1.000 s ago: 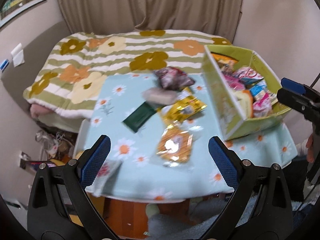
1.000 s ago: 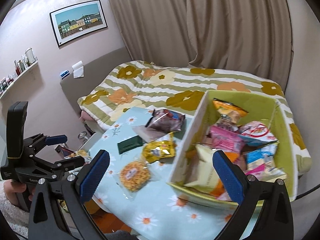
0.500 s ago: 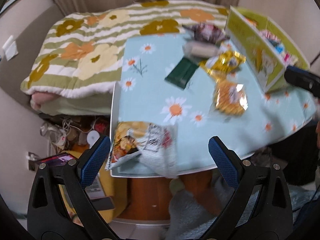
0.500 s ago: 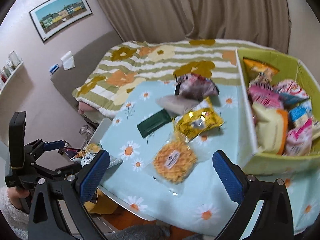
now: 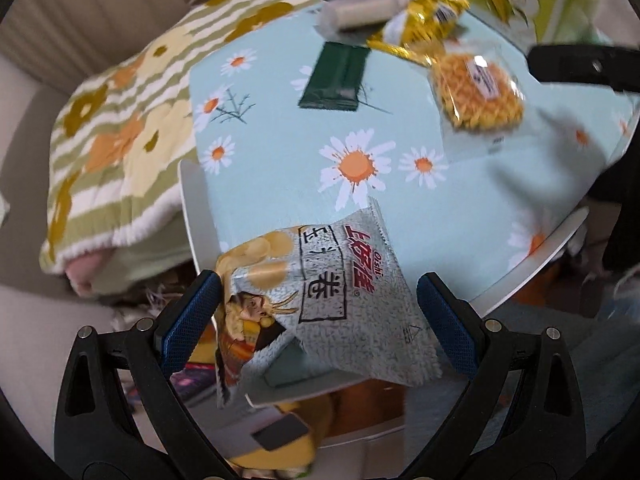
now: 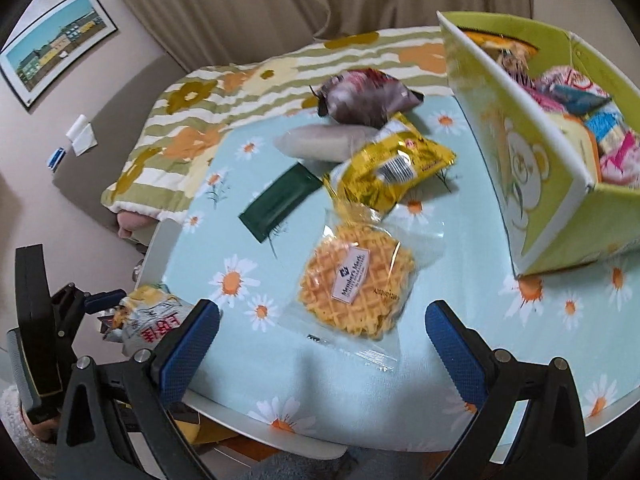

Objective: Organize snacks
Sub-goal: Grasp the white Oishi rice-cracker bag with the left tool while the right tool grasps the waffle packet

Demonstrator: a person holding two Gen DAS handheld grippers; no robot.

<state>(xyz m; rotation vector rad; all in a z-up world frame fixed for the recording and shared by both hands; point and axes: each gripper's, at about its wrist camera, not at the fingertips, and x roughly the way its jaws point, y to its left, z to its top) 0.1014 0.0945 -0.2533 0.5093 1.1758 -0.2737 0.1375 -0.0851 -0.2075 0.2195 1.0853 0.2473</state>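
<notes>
One grey-and-yellow chip bag (image 5: 320,300) lies at the near left corner of the desk (image 5: 280,128), hanging partly over the rim, and the left gripper (image 5: 318,312) sits around it with jaws spread wide, one blue pad at each side edge and nothing pinched yet. To take it well, I would judge the gripper should close across the bag's middle, squeezing gently so the air cushion gives without crushing the chips, then lift straight up before the overhang tips it off the edge. Further right on the daisy cloth lie a dark green packet (image 6: 280,202), a pale wrapped roll (image 6: 324,142), a gold packet (image 6: 390,170) and a waffle in clear wrap (image 6: 356,276), loose but close together. The right gripper (image 6: 318,344) hovers wide apart and empty just near of the waffle. At the far right stands the green box (image 6: 516,148), already holding many snacks; the bag likely belongs there.
</notes>
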